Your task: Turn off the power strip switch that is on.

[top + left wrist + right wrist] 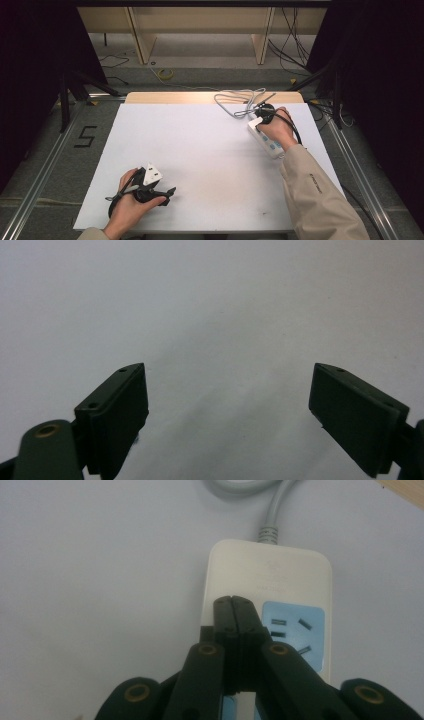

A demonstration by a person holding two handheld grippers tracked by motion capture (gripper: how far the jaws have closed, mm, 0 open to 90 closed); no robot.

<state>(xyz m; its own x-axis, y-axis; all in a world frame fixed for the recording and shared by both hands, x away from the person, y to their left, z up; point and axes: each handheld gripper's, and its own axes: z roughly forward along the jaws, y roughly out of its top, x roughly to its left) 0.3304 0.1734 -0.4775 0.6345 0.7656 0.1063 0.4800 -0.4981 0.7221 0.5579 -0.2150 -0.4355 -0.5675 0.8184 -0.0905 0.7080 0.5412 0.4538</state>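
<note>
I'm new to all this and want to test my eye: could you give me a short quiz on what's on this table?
1. True or false: the left claw is open over bare white table.
2. What lies under the right claw? A) a mug B) a white power strip C) a book
3. Fill in: the power strip's grey cable coils near the table's ____ edge.

Key: 1 true. 2 B; the claw is shut, jaws together with nothing between them, above the strip's blue socket panel. 3 far.
</note>
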